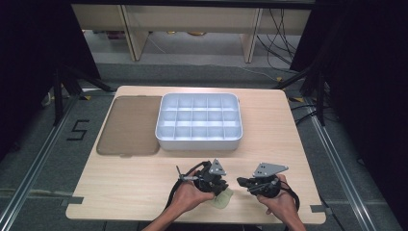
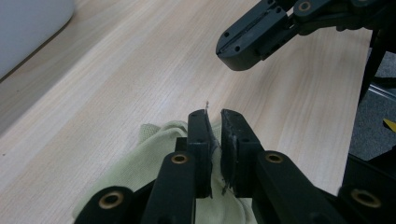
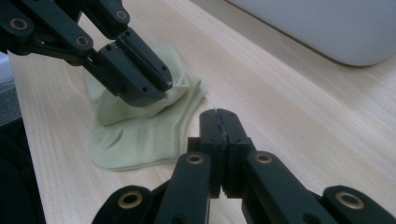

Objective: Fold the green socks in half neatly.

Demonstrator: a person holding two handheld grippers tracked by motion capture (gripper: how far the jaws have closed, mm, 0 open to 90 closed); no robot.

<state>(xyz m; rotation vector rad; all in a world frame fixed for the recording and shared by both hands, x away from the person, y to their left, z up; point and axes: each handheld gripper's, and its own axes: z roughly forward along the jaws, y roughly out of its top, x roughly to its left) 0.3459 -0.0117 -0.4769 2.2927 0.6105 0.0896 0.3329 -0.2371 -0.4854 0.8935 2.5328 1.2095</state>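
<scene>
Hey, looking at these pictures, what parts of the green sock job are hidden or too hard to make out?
- Sock: in the high view, mostly covered by the left gripper and hand.
- Whether the left fingers pinch fabric: left gripper view shows a narrow gap, the sock lying beneath.
- Organizer tray: compartment contents too small in the high view; both gripper views cut it off.
- Brown lid: its material is unclear.

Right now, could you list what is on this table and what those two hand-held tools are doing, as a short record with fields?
Surface: wooden table
Cloth: pale green sock, lying crumpled near the front edge
Left gripper: fingers nearly together with a fold of the sock between them
Right gripper: fingers closed, empty, beside the sock
Organiser: white compartment tray, behind the hands; compartments look empty
Lid: brownish translucent lid, flat to the tray's left
</scene>
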